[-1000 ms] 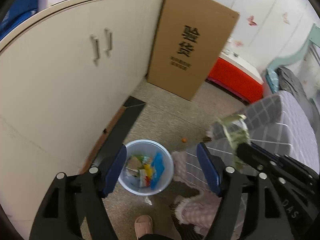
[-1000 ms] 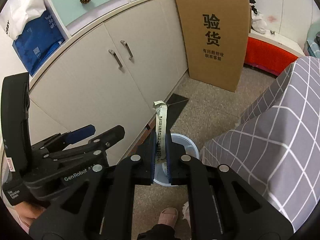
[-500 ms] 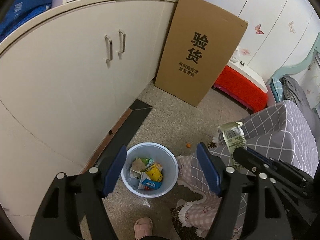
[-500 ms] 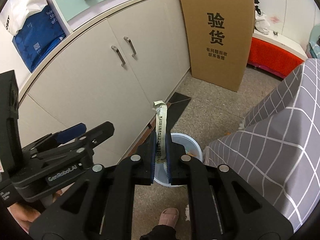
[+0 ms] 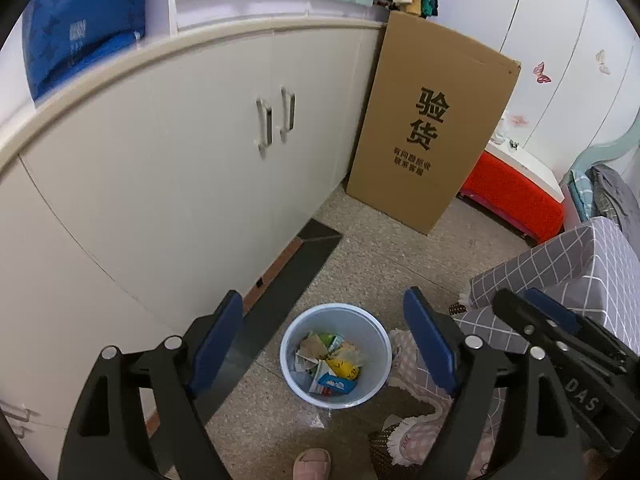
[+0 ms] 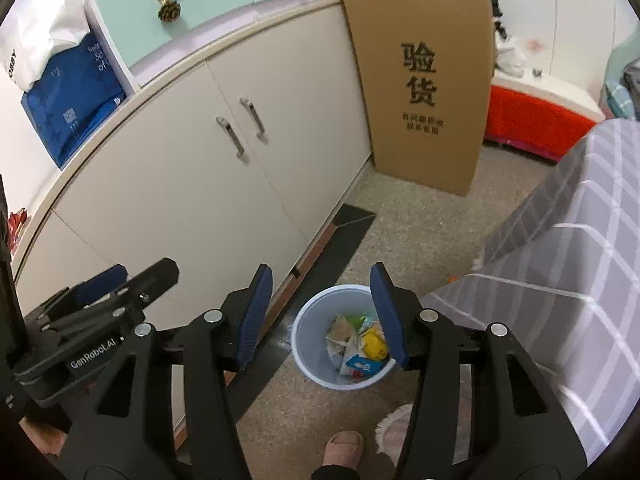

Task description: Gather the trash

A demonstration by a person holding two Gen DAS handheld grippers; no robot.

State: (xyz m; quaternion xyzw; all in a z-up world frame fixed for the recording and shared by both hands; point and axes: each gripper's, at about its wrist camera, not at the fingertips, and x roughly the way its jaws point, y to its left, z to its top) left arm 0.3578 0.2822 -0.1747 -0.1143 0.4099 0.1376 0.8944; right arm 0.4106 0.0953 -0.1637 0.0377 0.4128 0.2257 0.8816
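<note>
A pale blue round trash bin (image 5: 335, 354) stands on the floor and holds several wrappers and cartons (image 5: 330, 364). It also shows in the right wrist view (image 6: 344, 336). My left gripper (image 5: 326, 344) is open and empty, high above the bin. My right gripper (image 6: 322, 314) is open and empty too, also above the bin. The right gripper shows at the right of the left wrist view (image 5: 536, 316). The left gripper shows at the left of the right wrist view (image 6: 120, 280).
White cabinets (image 5: 180, 168) line the left. A tall cardboard box (image 5: 432, 132) leans at the back. A grey checked cover (image 6: 560, 264) drapes furniture on the right. A dark board (image 5: 292, 276) lies along the cabinet base. A slipper (image 6: 342, 452) is below.
My right gripper has opened and the wrapper strip it held is gone from between its fingers. Both grippers have risen; the bin looks smaller and farther.
</note>
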